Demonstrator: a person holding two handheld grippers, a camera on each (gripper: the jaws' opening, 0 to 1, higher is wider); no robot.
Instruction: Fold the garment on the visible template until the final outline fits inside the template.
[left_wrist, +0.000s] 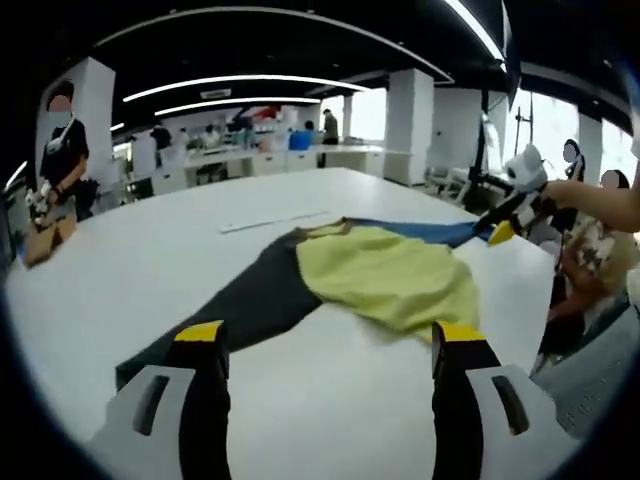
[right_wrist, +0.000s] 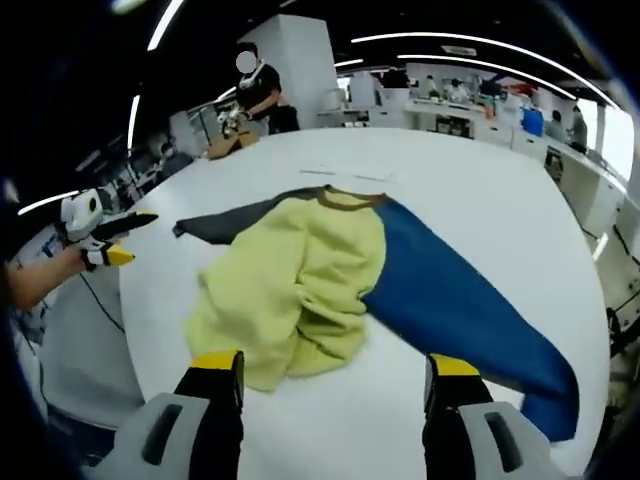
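Note:
A garment lies crumpled on the white table. Its yellow-green body is bunched in the middle. A dark grey sleeve stretches toward my left gripper, which is open just short of the sleeve's end. A blue sleeve runs toward my right gripper, held in a hand at the far edge. In the right gripper view the yellow-green body lies just ahead of my right gripper, which is open. There the blue sleeve runs right, the grey sleeve left, toward the left gripper.
A thin pale strip lies on the table beyond the collar. A person stands by a cardboard box at the far table edge. Desks and pillars fill the background. More people are close to the table's right side.

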